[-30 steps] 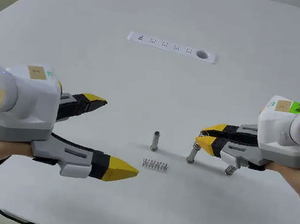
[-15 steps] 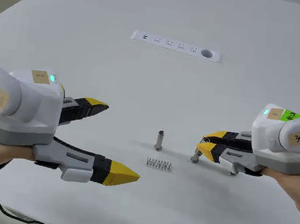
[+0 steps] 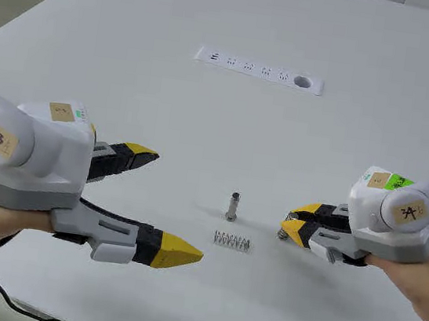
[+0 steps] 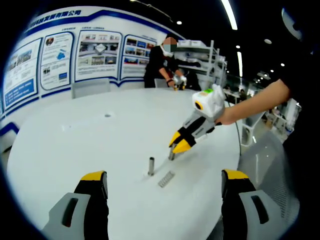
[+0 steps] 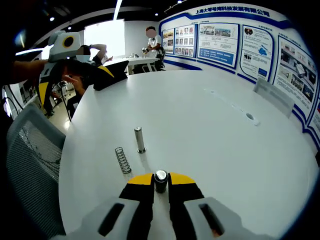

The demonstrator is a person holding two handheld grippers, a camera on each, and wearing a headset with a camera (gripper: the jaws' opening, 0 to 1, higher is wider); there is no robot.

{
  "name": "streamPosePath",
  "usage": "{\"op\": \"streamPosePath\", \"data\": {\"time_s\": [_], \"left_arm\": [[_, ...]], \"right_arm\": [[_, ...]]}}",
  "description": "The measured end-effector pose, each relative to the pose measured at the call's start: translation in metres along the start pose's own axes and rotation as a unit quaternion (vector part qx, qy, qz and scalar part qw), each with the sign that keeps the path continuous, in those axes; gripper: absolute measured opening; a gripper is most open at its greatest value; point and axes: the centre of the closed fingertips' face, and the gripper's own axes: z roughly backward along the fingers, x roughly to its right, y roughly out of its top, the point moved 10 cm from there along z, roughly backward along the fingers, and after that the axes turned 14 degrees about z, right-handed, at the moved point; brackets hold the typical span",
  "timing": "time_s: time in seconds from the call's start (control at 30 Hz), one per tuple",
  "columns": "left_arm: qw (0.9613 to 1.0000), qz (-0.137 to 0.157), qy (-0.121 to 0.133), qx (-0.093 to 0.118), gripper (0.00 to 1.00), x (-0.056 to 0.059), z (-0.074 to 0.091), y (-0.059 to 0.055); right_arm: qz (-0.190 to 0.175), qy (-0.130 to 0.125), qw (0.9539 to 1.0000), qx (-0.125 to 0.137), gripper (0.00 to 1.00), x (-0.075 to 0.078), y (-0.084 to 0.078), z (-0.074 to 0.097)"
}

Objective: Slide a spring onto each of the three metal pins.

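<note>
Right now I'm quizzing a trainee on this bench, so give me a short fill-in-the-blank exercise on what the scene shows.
1. The right gripper is shut on a ___.
2. The left gripper hovers with its jaws wide ___.
3. The bare pin stands ___ on the table.
4. Beside it a loose ___ lies flat.
Missing words: pin; open; upright; spring.

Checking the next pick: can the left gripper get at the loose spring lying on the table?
Probably yes. The left gripper is open, the spring lies on bare table ahead of its fingers, and the right gripper, shut on a pin, sits off to the side.
</note>
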Motion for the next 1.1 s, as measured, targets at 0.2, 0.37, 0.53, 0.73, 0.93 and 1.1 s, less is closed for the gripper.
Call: {"op": "streamPosePath", "data": {"time_s": [0.2, 0.37, 0.53, 0.73, 0.93, 1.1], "left_arm": [[1.0, 0.001, 0.001, -0.003, 0.97, 0.0, 0.001, -0.002], [1.0, 0.001, 0.0, -0.005, 0.96, 0.001, 0.0, -0.003], [0.9999, 0.003, -0.009, 0.004, 0.97, 0.004, 0.001, 0.0], [1.0, -0.002, -0.009, 0.002, 0.97, 0.005, 0.0, 0.001], [0.9999, -0.004, -0.011, 0.003, 0.97, 0.007, 0.0, 0.001], [0.9999, -0.004, -0.007, 0.006, 0.96, 0.005, 0.003, 0.001]], "right_arm": [[0.002, -0.001, 1.0, -0.002, 0.13, 0.002, 0.0, 0.0], [0.0, -0.001, 1.0, -0.002, 0.14, 0.002, 0.0, 0.002], [-0.01, -0.006, 0.9998, 0.014, 0.18, 0.006, 0.008, 0.009], [-0.007, -0.013, 0.999, 0.041, 0.19, 0.005, 0.025, 0.02], [0.011, 0.01, 0.9984, 0.055, 0.19, -0.006, 0.037, 0.018], [0.022, 0.036, 0.9975, 0.057, 0.19, -0.017, 0.042, 0.012]]}}
